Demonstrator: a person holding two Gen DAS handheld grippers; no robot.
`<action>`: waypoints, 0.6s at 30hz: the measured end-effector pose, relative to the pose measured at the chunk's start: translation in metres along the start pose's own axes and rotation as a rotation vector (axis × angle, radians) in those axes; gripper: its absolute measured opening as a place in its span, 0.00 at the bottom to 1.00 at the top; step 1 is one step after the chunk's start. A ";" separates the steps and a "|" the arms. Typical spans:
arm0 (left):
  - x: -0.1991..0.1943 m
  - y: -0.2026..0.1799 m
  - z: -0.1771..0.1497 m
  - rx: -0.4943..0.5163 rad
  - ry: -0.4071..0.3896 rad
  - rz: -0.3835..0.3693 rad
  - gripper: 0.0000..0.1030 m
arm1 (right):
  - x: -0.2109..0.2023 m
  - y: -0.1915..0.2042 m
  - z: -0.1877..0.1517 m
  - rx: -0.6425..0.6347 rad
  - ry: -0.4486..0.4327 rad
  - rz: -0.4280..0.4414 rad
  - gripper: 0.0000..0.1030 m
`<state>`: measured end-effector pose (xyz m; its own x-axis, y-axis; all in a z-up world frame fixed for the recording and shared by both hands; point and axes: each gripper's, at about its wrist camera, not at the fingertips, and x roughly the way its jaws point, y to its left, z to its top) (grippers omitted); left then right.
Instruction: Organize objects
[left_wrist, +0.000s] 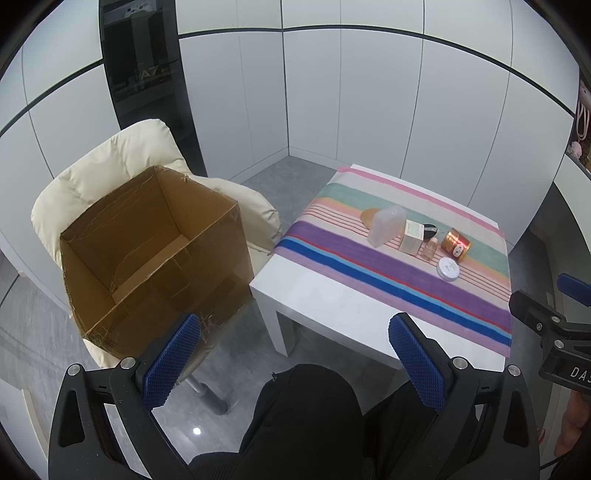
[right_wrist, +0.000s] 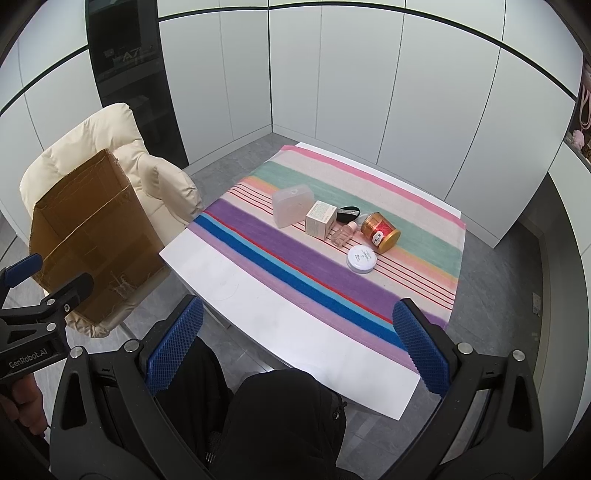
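Observation:
On the striped cloth (right_wrist: 295, 254) of the white table (right_wrist: 258, 306) lie a frosted plastic case (right_wrist: 291, 205), a small white carton (right_wrist: 320, 219), a black item (right_wrist: 349, 213), a small clear bottle (right_wrist: 343, 232), a copper tin on its side (right_wrist: 380, 232) and a round white jar (right_wrist: 362, 259). The same group shows in the left wrist view, with the case (left_wrist: 386, 225) and tin (left_wrist: 457, 242). An open cardboard box (left_wrist: 155, 251) sits on a cream chair (left_wrist: 103, 162). My left gripper (left_wrist: 295, 362) and right gripper (right_wrist: 299, 347) are open and empty, held short of the table's near edge.
The box looks empty inside. White wall panels surround the corner, with a dark glass panel (left_wrist: 147, 74) behind the chair. My black-clad knees (right_wrist: 280, 424) are below the grippers. The floor is grey tile (left_wrist: 280, 173).

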<state>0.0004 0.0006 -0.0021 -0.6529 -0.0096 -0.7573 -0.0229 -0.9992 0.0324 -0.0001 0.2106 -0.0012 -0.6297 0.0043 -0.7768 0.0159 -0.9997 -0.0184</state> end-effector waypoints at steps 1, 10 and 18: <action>0.000 0.000 0.000 0.000 0.001 0.000 0.99 | 0.000 0.000 0.000 0.000 0.001 0.000 1.00; -0.001 -0.001 -0.001 0.000 0.003 -0.004 0.99 | 0.000 0.001 0.000 0.001 0.002 0.002 1.00; -0.001 -0.001 0.000 -0.005 0.007 -0.004 0.99 | 0.000 0.002 0.000 0.000 0.002 -0.001 1.00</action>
<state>0.0013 0.0019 -0.0010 -0.6474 -0.0062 -0.7621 -0.0218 -0.9994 0.0266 0.0003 0.2091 -0.0013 -0.6284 0.0052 -0.7779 0.0156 -0.9997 -0.0193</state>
